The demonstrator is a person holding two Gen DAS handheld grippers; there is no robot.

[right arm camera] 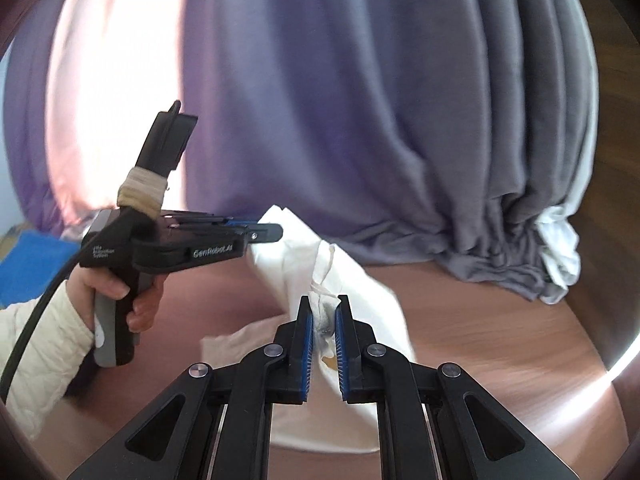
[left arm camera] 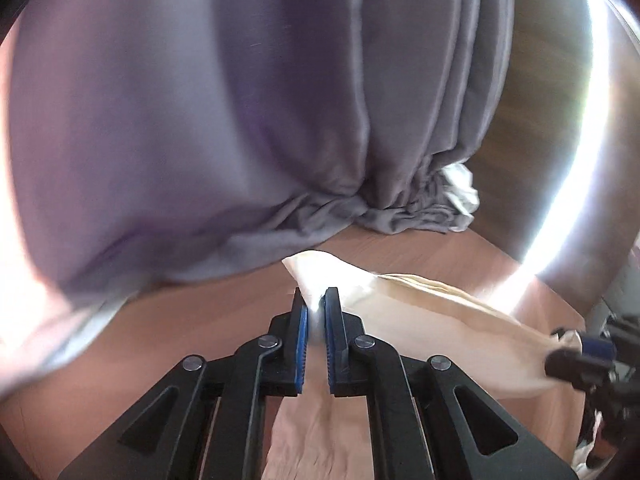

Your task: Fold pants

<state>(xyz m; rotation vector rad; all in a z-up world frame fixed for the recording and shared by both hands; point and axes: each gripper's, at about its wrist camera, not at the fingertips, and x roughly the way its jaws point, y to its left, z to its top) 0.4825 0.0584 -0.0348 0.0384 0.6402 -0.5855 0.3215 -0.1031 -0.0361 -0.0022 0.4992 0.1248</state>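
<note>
- The left gripper (left arm camera: 316, 304) is pinching a corner of the cream pants (left arm camera: 440, 312) between nearly closed blue pads.
- The right gripper (right arm camera: 324, 312) is clamping another bunched edge, drawstring included, its jaws almost shut.
- The pants are hanging between the 2 grippers over the wooden table (right arm camera: 500, 340), at 6 o'clock of the grey curtain (right arm camera: 360, 120).
- Folding is apparently mid-way: the cloth is lifted, perhaps doubled once, though blur is hiding the layers; laying it down and smoothing are remaining.
- The fabric is looking thin, soft, limp and creased.
</note>
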